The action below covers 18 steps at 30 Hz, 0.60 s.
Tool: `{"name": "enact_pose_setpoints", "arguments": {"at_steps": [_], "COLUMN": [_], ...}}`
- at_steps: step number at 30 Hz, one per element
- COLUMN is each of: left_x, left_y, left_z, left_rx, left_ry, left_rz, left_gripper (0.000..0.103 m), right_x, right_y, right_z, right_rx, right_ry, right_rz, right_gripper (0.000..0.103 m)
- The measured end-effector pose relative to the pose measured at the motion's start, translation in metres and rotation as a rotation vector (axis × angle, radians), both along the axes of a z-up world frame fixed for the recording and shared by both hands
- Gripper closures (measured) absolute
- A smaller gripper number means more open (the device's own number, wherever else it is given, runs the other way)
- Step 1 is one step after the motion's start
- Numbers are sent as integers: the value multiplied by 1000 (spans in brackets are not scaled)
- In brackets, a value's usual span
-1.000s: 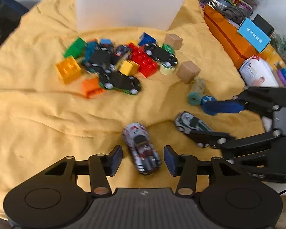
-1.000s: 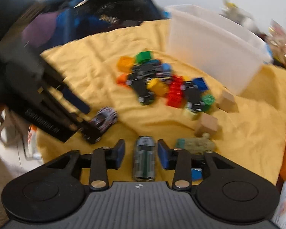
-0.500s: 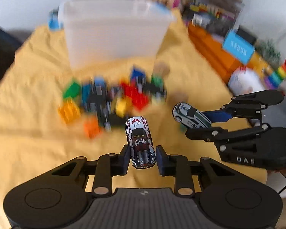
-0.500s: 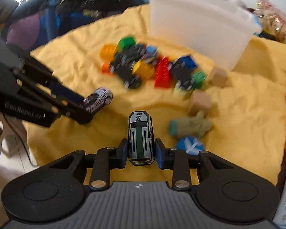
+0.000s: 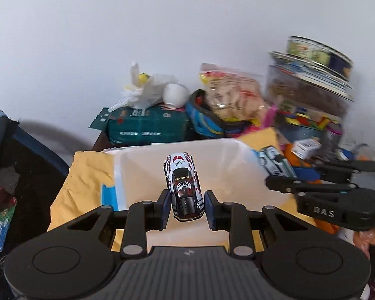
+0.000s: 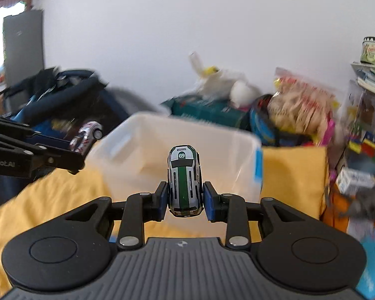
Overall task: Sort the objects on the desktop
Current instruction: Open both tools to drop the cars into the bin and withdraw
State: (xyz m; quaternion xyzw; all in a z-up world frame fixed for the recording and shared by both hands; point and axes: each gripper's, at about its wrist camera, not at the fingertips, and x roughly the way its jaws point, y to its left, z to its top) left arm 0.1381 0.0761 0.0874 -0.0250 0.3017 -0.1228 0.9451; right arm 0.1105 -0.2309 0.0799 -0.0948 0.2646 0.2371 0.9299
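My left gripper (image 5: 186, 206) is shut on a white, red and black toy car (image 5: 183, 187) and holds it over the open white plastic bin (image 5: 237, 155). My right gripper (image 6: 185, 201) is shut on a silver and green toy car numbered 69 (image 6: 185, 180), held in front of the same bin (image 6: 142, 135). The right gripper with its car (image 5: 275, 161) shows at the bin's right rim in the left wrist view. The left gripper with its car (image 6: 86, 135) shows at the bin's left rim in the right wrist view.
The bin stands on a yellow cloth (image 5: 87, 175). Behind it are a green package (image 5: 147, 125), a white plastic bag (image 5: 147, 90), a snack bag (image 5: 235, 92) and stacked boxes (image 5: 312, 87) at the right. A dark stroller (image 6: 62, 92) is at the left.
Both grippers closed on their cars on the cloth, lifted them and carried them up and forward to the bin. The pile of bricks has dropped out of view.
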Motion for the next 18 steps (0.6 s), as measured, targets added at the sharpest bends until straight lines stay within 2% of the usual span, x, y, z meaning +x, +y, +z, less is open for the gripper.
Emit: {"name": "enact_pose_setpoints", "arguments": {"at_steps": [2, 5, 7, 8, 10, 14, 16, 18], "left_x": [24, 43, 46, 41, 26, -12, -30, -49], "left_y": [5, 1, 1, 2, 4, 5, 4, 1], "left_z": [-13, -35, -44, -44, -40, -29, -32, -43], "left_rx": [-15, 42, 41, 29, 5, -9, -13, -1], "left_ry": [42, 88, 115, 110, 71, 4, 6, 42], "left_rz": [22, 30, 19, 7, -12, -30, -61, -108], "left_gripper": [71, 70, 67, 66, 53, 37, 31, 29], "right_x": [20, 43, 52, 55, 61, 50, 39, 26], "right_y": [4, 9, 14, 16, 18, 11, 9, 6], "right_z": [1, -5, -17, -24, -37, -38, -34, -30], "right_rx": [25, 53, 46, 48, 52, 93, 79, 72], "right_ry": [-9, -2, 33, 49, 87, 75, 44, 20], "right_rz": [-36, -78, -98, -104, -110, -80, -61, -34], "right_gripper": [70, 70, 69, 68, 59, 59, 58, 56]}}
